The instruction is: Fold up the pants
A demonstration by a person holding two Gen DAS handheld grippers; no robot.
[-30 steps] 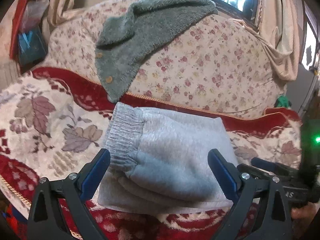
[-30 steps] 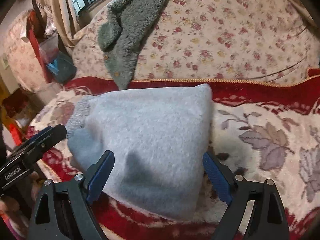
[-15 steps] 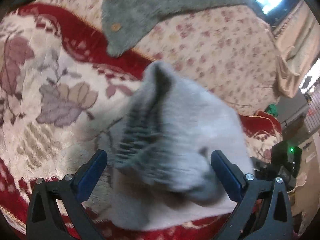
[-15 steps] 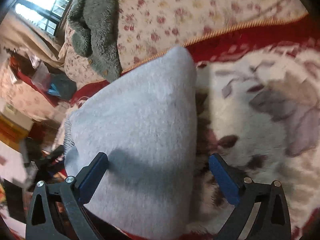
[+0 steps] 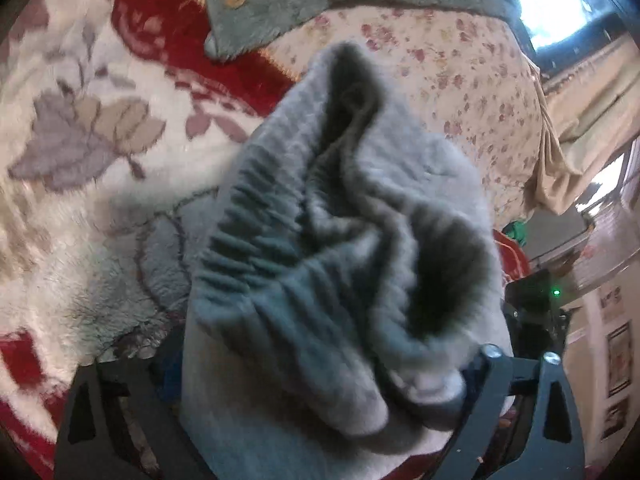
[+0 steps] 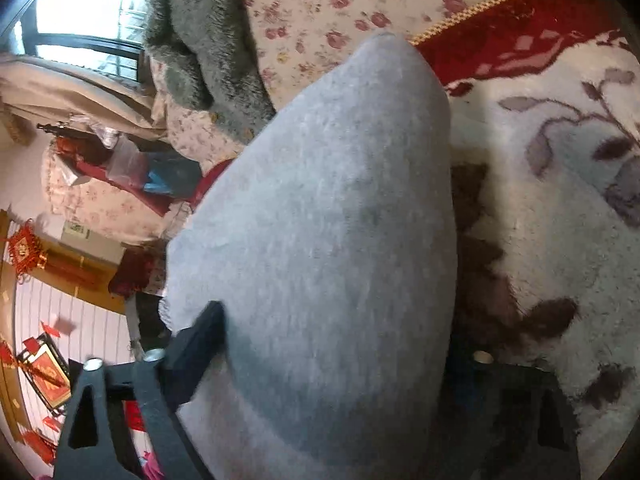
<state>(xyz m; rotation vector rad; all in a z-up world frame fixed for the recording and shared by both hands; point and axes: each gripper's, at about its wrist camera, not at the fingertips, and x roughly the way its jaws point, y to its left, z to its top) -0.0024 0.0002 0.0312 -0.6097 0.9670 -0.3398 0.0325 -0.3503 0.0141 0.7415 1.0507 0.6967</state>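
Grey pants fill our right wrist view

Our right gripper [image 6: 332, 354] has the folded grey pants [image 6: 328, 216] between its fingers; beside the pants lies the leaf-patterned blanket [image 6: 560, 208], behind them the fuzzy grey garment [image 6: 208, 40].

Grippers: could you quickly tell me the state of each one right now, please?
Left gripper: shut on the pants, at the bunched waistband end.
Right gripper: shut on the pants, at the smooth end.

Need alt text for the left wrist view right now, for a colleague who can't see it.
Folded grey pants, ribbed waistband facing the camera, fill the frame, bunched between the left gripper jaws. Behind them lie a red floral blanket and a grey fuzzy garment.
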